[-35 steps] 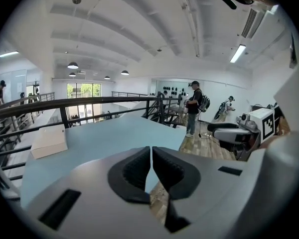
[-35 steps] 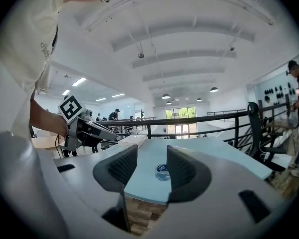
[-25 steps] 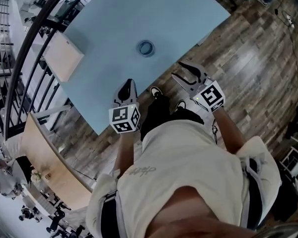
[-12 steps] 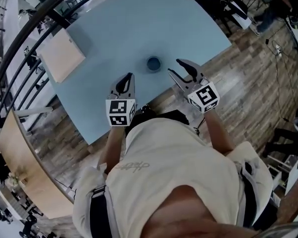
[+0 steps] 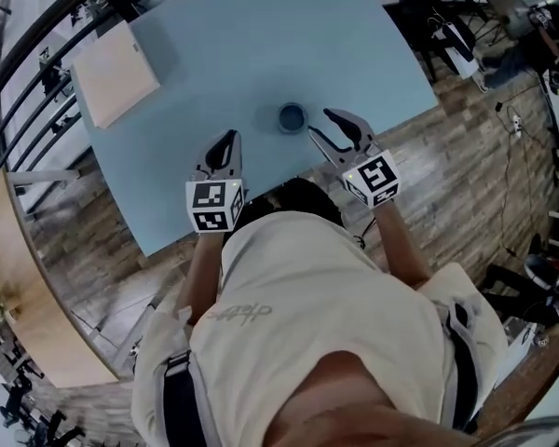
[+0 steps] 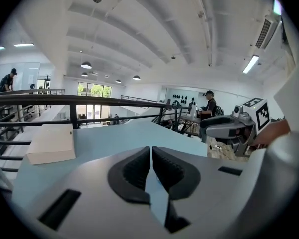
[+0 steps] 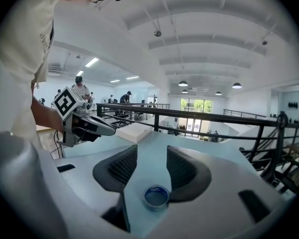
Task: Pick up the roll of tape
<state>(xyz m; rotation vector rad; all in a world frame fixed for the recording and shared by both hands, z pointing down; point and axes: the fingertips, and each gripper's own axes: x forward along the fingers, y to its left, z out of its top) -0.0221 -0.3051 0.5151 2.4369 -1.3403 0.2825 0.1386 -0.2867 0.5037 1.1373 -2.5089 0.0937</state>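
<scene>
The fingers (image 7: 123, 167) of the right gripper (image 7: 152, 152) stand wide apart and hold nothing. Through the gap between them the roll of tape (image 7: 156, 197) is seen lying on the blue table (image 5: 261, 26). In the head view the roll of tape (image 5: 292, 117) is just beside the tips of the right gripper (image 5: 322, 128), not yet between them, and it is near the table's near edge. The left gripper (image 6: 151, 151) has its pads almost together with nothing in them, and it hangs over the table well to the left of the roll. The roll lies flat with its hole facing up, so its axis is upright. Being round, it has no long direction on the table and the jaws can take it from any side. I think the main risk is a closing that is not centred: one pad would reach the rim first and push the light roll along the smooth top, perhaps toward the edge. A low approach could also knock a finger against the table.
</scene>
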